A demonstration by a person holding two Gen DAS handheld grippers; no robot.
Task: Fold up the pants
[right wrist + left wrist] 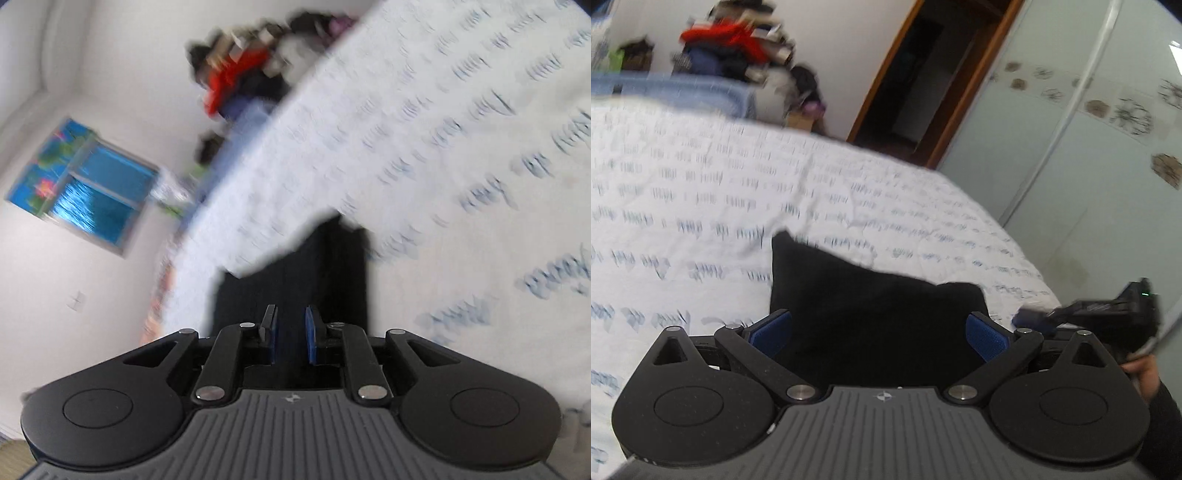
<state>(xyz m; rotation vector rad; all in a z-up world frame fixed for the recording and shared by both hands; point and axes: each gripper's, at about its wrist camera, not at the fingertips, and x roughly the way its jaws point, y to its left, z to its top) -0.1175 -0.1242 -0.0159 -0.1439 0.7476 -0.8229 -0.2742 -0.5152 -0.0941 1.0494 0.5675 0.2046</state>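
Observation:
The black pants (871,306) lie on a white bedspread with blue print (701,206). My left gripper (879,336) is open wide, its blue pads (770,334) on either side of the black fabric, which fills the gap between them. In the left wrist view my right gripper (1034,319) shows at the right, held by a hand, beside the pants' right corner. In the right wrist view the right gripper (291,332) has its blue pads (309,339) close together with a narrow gap, and black pants (295,273) lie straight ahead; whether fabric is pinched is unclear.
The bed (461,147) fills most of both views. A pile of clothes with a red item (731,40) sits beyond the bed's far side. A wooden doorway (923,74) and a pale wardrobe (1089,129) stand at the right. A window (85,188) is on the wall.

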